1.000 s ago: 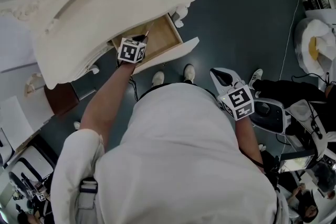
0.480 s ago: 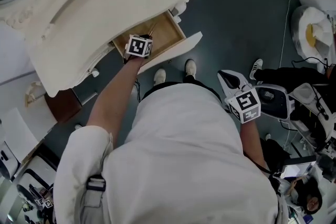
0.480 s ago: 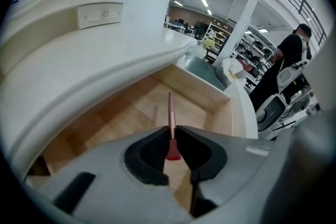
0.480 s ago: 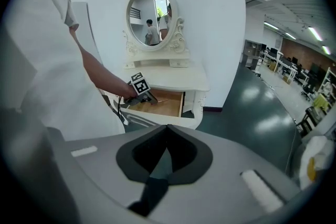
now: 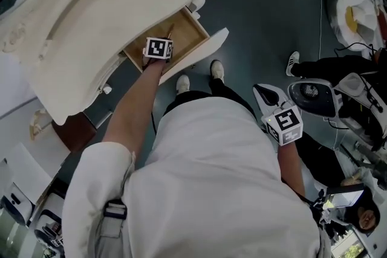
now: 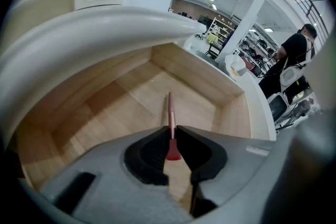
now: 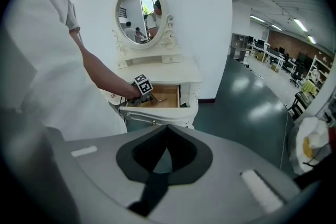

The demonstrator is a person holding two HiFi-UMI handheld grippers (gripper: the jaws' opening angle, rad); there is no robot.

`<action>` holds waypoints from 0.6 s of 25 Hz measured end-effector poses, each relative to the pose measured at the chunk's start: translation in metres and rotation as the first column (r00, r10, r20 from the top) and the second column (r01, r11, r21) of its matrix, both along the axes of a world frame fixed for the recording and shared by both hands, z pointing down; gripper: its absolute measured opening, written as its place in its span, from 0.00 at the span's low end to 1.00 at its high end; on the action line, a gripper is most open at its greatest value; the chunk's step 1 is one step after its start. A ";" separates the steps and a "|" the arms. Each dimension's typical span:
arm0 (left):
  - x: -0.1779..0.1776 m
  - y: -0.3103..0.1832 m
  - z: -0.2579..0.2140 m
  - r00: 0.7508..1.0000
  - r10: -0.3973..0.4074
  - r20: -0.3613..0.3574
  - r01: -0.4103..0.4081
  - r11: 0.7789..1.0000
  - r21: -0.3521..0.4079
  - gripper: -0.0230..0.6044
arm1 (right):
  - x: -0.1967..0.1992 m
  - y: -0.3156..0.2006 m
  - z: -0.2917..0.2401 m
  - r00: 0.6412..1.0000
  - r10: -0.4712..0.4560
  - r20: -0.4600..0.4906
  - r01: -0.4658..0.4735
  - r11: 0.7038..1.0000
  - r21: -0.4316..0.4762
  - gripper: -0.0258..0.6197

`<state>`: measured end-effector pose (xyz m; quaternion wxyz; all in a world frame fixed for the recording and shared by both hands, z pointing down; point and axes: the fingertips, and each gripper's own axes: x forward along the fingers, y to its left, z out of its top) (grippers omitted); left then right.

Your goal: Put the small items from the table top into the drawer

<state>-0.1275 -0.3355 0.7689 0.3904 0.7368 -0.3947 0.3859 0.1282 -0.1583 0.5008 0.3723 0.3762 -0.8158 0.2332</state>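
Note:
The wooden drawer (image 5: 184, 30) of the white dressing table (image 5: 91, 9) stands pulled out. My left gripper (image 5: 164, 38) reaches into it from above. In the left gripper view, the left gripper (image 6: 172, 131) is shut on a thin pink stick (image 6: 170, 110) that points forward over the bare drawer floor (image 6: 126, 102). My right gripper (image 5: 266, 95) hangs at my right side, away from the table. Seen in the right gripper view, the right gripper (image 7: 168, 127) has its jaws together with nothing between them, and the drawer (image 7: 164, 96) is far ahead.
An oval mirror (image 7: 139, 8) stands on the table top. My shoes (image 5: 216, 69) are on the dark floor just in front of the drawer front (image 5: 202, 51). A brown stool (image 5: 75, 130) sits left of the table. Equipment and cables (image 5: 314, 93) crowd the right side.
My left gripper has moved a little further over the open drawer with the pink stick in it. The right gripper has stayed at my side, jaws together.

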 end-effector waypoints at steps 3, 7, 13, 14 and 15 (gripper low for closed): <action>0.001 0.002 0.003 1.000 0.012 0.015 -0.012 1.000 0.001 0.11 | 0.001 0.009 0.000 1.000 0.020 0.005 -0.020 1.000 0.003 0.04; 0.002 0.003 0.014 0.999 0.029 0.031 -0.030 1.000 0.003 0.11 | 0.002 0.019 0.008 0.999 0.039 0.007 -0.039 0.999 0.004 0.04; 0.001 0.005 0.028 0.997 0.049 0.054 -0.049 0.999 0.001 0.11 | -0.002 0.028 0.021 0.999 0.051 0.009 -0.051 0.999 -0.001 0.04; 0.001 0.005 0.029 0.997 0.049 0.054 -0.049 0.999 -0.002 0.11 | -0.003 0.028 0.021 0.999 0.051 0.008 -0.051 0.999 -0.004 0.04; 0.000 0.002 0.030 0.998 0.048 0.052 -0.048 0.999 -0.008 0.11 | -0.005 0.023 0.020 0.999 0.049 0.006 -0.049 0.999 -0.010 0.04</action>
